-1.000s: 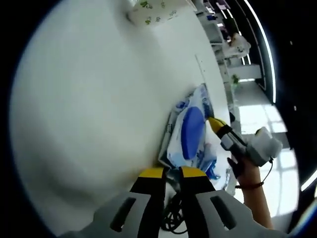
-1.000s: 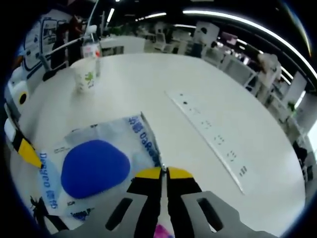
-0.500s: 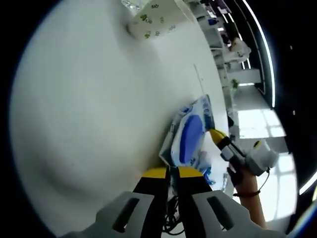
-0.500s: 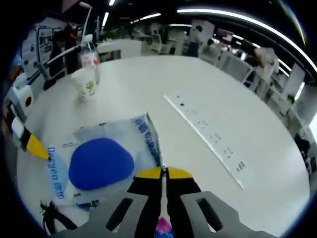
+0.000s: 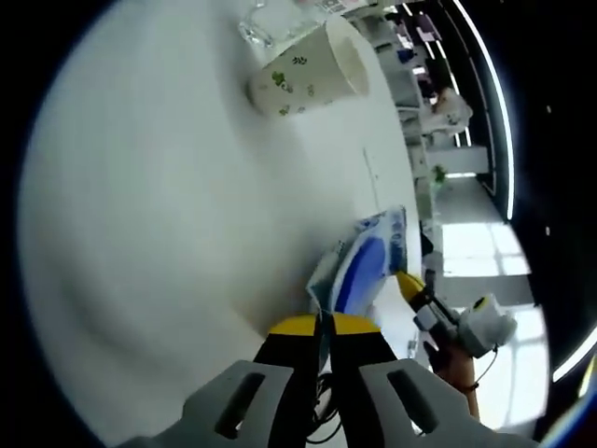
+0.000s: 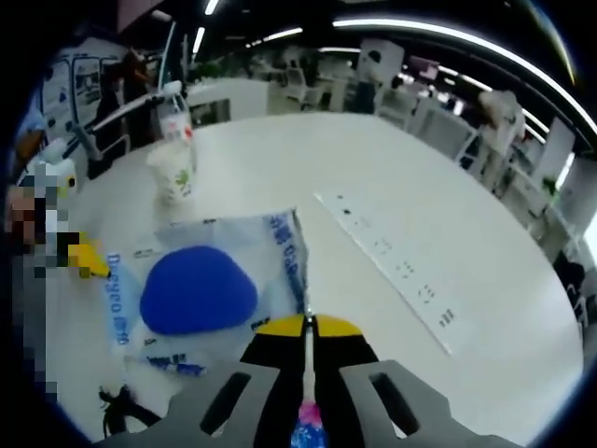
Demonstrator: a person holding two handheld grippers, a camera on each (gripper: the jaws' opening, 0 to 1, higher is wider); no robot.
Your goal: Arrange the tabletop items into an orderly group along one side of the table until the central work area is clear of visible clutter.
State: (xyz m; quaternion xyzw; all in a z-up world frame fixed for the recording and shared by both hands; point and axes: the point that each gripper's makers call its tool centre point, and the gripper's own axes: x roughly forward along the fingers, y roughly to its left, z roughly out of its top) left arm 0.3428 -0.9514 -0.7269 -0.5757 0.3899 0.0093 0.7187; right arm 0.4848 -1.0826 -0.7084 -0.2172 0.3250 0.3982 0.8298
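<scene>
The task looks partly done at most. In the right gripper view the wipes pack [image 6: 210, 289], a pale packet with a blue oval lid, lies left of centre on the white table [image 6: 448, 233], and a paper cup [image 6: 175, 171] stands at upper left with a clear bottle [image 6: 174, 119] just behind it. These sit loosely toward one side, but not in a tidy row. The broad right part of the table shows nothing on it except a flush strip of sockets [image 6: 392, 266]. A black cable [image 6: 121, 411] curls at lower left, near the pack.

The right gripper [image 6: 306, 327] has its yellow-tipped jaws pressed together at the pack's near corner. Something pink and blue shows low between the jaws, so it seems to grip a small item, but what that is cannot be told, nor whether the tips also pinch the pack's edge.

In the left gripper view the left gripper [image 5: 322, 325] also has its jaws closed tight, at the near end of the pack [image 5: 359, 271], which is seen edge-on at lower right. Whether it grips the pack or only touches it cannot be told. The cup [image 5: 308, 70] appears at the top with a bit of clear bottle [image 5: 266, 19] beyond it, cut off by the frame. The right gripper [image 5: 448, 313] enters at lower right, held by a hand.

Left to do, by this judgement: bring pack, cable, cup and bottle into one neat line at the table's side.
</scene>
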